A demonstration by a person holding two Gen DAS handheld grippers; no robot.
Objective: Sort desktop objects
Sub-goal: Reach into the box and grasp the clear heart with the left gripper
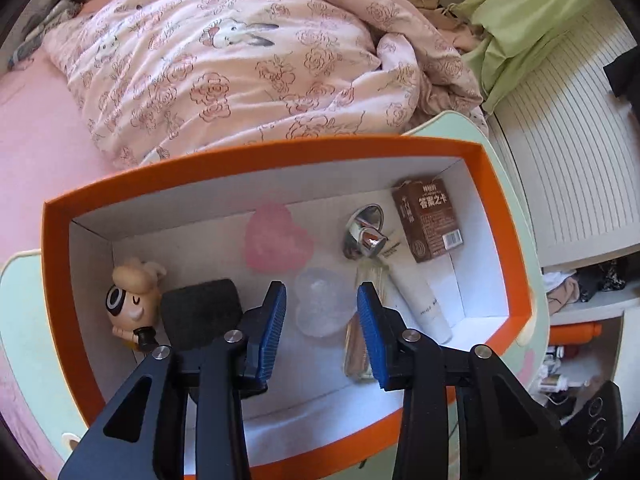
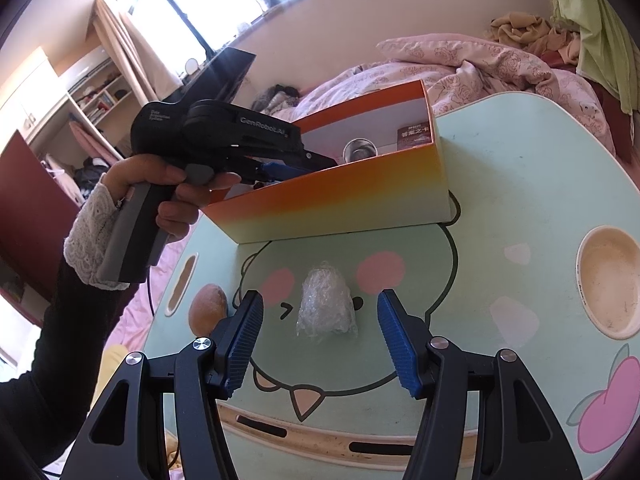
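Observation:
An orange-rimmed box (image 1: 264, 156) stands on the mint-green table (image 2: 520, 184). In it lie a pink heart (image 1: 276, 238), a clear heart (image 1: 322, 306), a doll figure (image 1: 130, 300), a black sponge (image 1: 202, 310), a silver cap (image 1: 366, 232), a glass bottle (image 1: 366, 320), a white tube (image 1: 420, 300) and a brown carton (image 1: 428, 218). My left gripper (image 1: 322, 310) is open and empty, hovering over the clear heart inside the box. My right gripper (image 2: 320, 332) is open around a clear plastic-wrapped lump (image 2: 326, 306) on the table, not touching it. A brown egg-shaped object (image 2: 208, 308) lies left of it.
The table has a round cup recess (image 2: 610, 280) at the right and a slot (image 2: 182, 282) at the left. A bed with a pink quilt (image 1: 224, 64) lies behind the box. A white slatted cabinet (image 1: 568, 152) stands to the right.

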